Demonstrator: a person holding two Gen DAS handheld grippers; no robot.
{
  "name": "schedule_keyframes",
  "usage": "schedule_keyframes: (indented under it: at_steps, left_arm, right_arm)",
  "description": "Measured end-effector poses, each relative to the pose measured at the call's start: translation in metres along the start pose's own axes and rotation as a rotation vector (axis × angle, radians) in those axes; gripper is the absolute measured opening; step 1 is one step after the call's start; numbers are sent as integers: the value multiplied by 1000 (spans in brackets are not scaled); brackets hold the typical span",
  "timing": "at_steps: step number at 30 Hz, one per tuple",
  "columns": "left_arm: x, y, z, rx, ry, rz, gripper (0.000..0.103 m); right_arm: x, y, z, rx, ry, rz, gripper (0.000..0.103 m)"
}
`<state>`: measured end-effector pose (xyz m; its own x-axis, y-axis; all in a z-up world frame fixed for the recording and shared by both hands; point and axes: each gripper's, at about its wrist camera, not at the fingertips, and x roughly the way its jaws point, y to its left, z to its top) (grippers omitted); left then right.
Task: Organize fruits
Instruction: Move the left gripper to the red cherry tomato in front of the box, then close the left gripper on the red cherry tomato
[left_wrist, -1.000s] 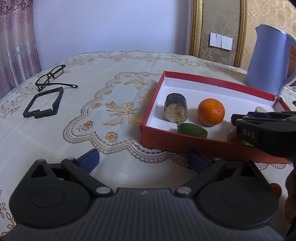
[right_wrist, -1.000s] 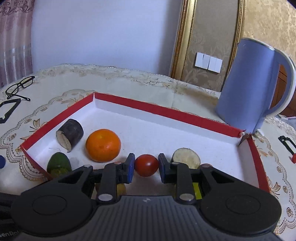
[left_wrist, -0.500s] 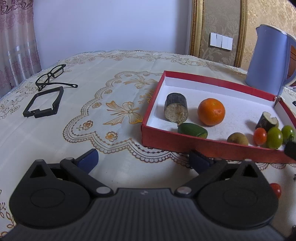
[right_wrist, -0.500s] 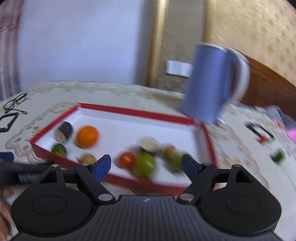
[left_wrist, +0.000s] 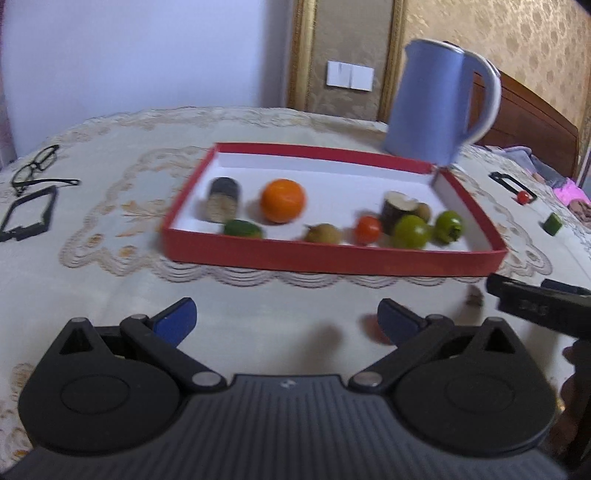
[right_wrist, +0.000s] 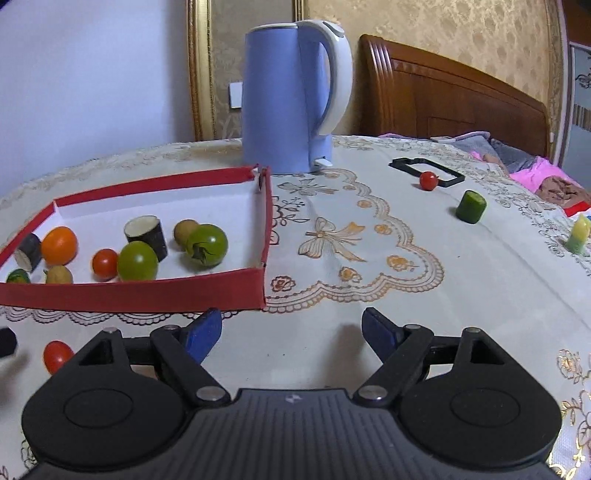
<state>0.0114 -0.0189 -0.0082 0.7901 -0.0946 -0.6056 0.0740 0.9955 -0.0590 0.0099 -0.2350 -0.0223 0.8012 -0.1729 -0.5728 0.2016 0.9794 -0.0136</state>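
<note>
Holding fruits: red box (right_wrist: 133, 291)

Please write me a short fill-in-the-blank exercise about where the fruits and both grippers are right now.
1. The orange lies inside the ____ box.
2. Behind the box stands a ____ kettle.
3. Both the left gripper and the right gripper are ____.
4. The red tomato nearest the right gripper lies ____ the box.

Missing words: red; blue; open; outside

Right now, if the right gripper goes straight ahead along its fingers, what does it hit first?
Probably nothing close: the open right gripper points over bare tablecloth, just right of the red box corner. Farther on, the blue kettle stands roughly in line, though depth is hard to judge.
</note>
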Motion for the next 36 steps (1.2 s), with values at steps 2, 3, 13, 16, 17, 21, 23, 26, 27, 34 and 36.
schedule_keyframes:
  at_steps: [2, 3, 13, 16, 17, 21, 23, 26, 27, 34, 36]
  left_arm:
    - [5, -14, 0, 26, -7, 7, 102]
    - [7, -20, 0, 38, -17, 12, 101]
    - [12, -32, 2, 48, -37, 26, 99]
    - [7, -36, -3, 65, -45, -22, 99]
    - [5, -39, -5, 87, -62, -3, 99]
    - [12, -40, -11, 92, -35, 4, 97]
    - [20, -38, -13, 76, -4, 5, 94]
    - [24, -37, -13, 79, -12, 11, 90]
    - [24, -37, -13, 78, -13, 9, 90]
    - [20, -36, -13, 88, -41, -9, 49]
    - [19, -36, -14, 96, -46, -22, 41]
  right_arm:
    - [3, 2, 0, -9, 0, -23, 83]
    - [5, 2, 0, -8, 8, -24, 83]
    - [10, -2, 0, 16, 41, -1, 87]
    - [10, -2, 0, 15, 41, -2, 87]
    - [10, -2, 0, 17, 41, 0, 88]
    - [10, -3, 0, 17, 41, 0, 88]
    - [10, -3, 0, 16, 41, 0, 88]
    - [10, -3, 0, 17, 41, 1, 88]
    - [11, -2, 0, 16, 41, 0, 88]
    - [11, -2, 0, 14, 42, 0, 88]
    - [11, -2, 0, 14, 42, 0, 88]
